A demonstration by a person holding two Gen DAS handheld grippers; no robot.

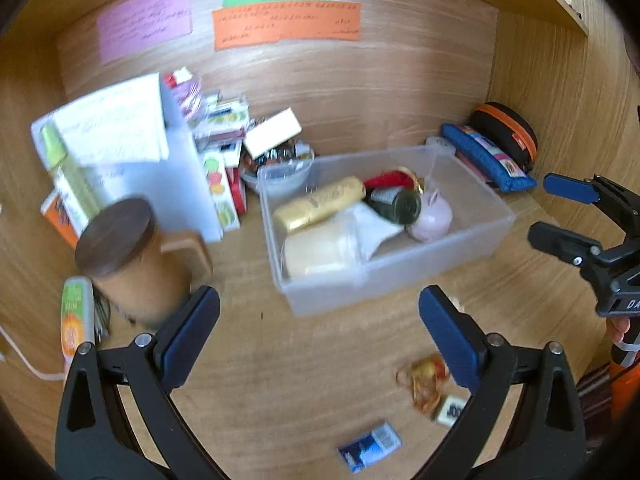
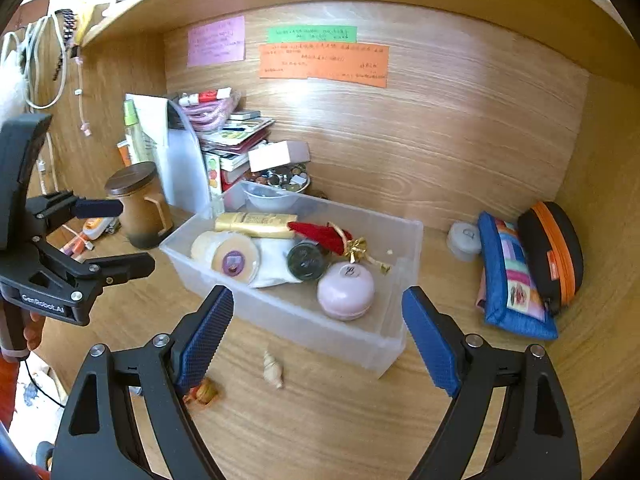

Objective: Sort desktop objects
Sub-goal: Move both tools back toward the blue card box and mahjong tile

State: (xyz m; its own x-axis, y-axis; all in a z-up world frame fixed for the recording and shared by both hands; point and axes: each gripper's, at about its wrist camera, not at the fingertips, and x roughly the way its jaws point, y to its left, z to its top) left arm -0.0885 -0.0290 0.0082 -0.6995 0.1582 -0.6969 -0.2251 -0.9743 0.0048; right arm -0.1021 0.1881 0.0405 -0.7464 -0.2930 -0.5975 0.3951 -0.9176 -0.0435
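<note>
Above the wooden worktop [image 2: 320, 420], both tongs hang spread wide with nothing between their blue pads. The right tongs [image 2: 318, 340] point at the near wall of a clear plastic bin [image 2: 384, 344], and the left tongs [image 1: 320, 320] face that same bin [image 1: 332, 300] from its other end.

Just ahead of the right tongs, loose on the wood, lie a small pale shell [image 2: 273, 370] and a gold-and-red trinket [image 2: 204, 394] (partly hidden behind the left pad). Under the left tongs sit that trinket [image 1: 426, 376], a small tile [image 1: 450, 410] and a blue-and-white packet [image 1: 370, 446].

Inside the bin lie a gold tube [image 2: 256, 224], a round tape roll [image 2: 234, 260], a white pouch [image 2: 276, 264], a dark green bottle [image 2: 306, 262], a red tassel [image 2: 324, 236] and a pink round case [image 2: 346, 290].

Left of the bin stands a brown lidded mug [image 2: 140, 204] before a stack of books and boxes [image 2: 236, 136]. Well to the right, a blue pencil pouch [image 2: 510, 280] leans beside a black case with an orange zip [image 2: 554, 256]. Coloured notes [image 2: 324, 60] are stuck on the back panel.
</note>
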